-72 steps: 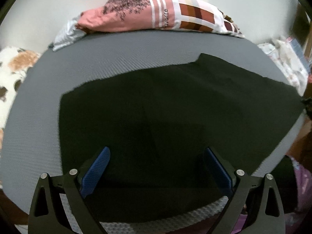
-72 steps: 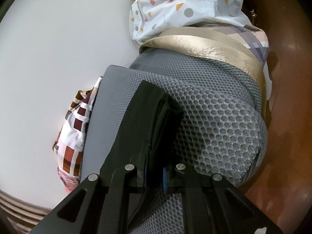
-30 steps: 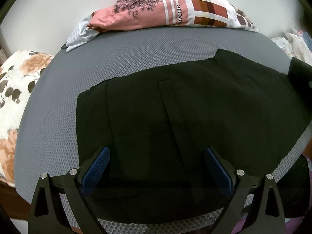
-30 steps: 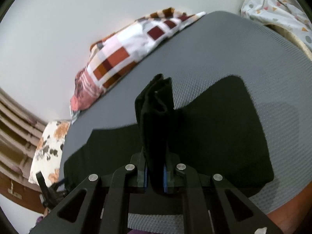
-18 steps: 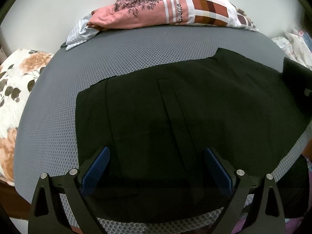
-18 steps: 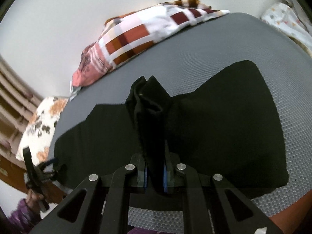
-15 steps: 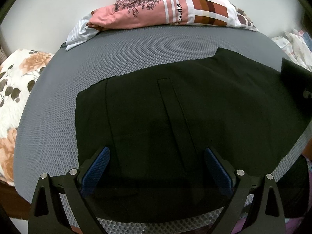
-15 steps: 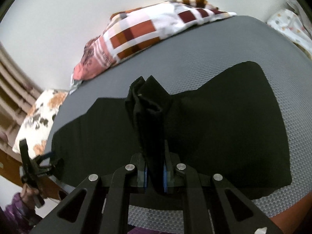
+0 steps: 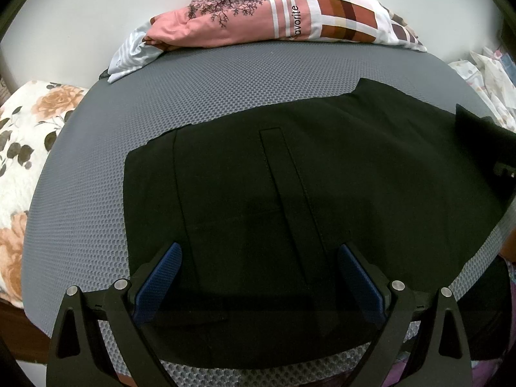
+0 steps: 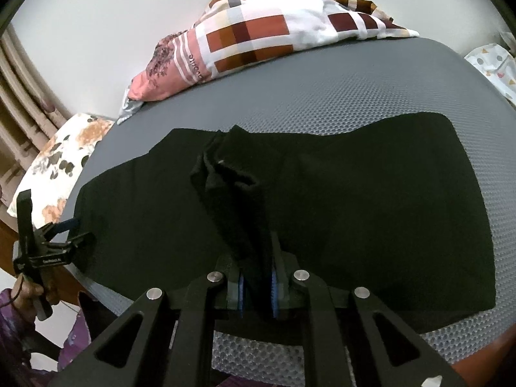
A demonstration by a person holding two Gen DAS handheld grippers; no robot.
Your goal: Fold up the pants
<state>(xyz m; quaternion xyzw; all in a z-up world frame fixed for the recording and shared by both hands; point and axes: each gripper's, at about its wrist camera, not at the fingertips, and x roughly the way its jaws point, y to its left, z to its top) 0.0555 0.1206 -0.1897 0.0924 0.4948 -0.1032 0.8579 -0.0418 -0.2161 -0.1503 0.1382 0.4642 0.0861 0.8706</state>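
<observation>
Right wrist view: your right gripper (image 10: pixel 257 293) sits at the bottom of the frame with its 2 blue pads (image 10: pixel 240 292) close together on a bunched fold of the black pants (image 10: pixel 371 213); the jaws are opening slightly, and the fabric is between them, standing up in a ridge beyond the fingertips. Past the ridge, the rest of the pants lies flat across the grey mesh mattress (image 10: pixel 338 96), spanning most of its width. At the left edge of this view, your left gripper (image 10: pixel 69 230) hovers at the near left corner of the garment, held by a hand (image 10: pixel 30 290) in a purple sleeve (image 10: pixel 9 329). Left wrist view: the 2 blue fingers (image 9: pixel 161 277) of the left gripper (image 9: pixel 258 277) are spread wide, 1 on each side of the frame, with nothing pinched; the pants (image 9: pixel 290 200) lie below and between them, near the front edge of the mattress (image 9: pixel 225 87). A long stitched seam runs away from you down the middle of the cloth. At the right edge, the lifted dark fold is partly visible. Beyond the garment, bare grey mesh continues to a pink and checked pillow (image 9: pixel 274 13) against the white wall (image 9: pixel 96 6). A floral cushion (image 9: pixel 19 148) lies to the left of the mattress.
</observation>
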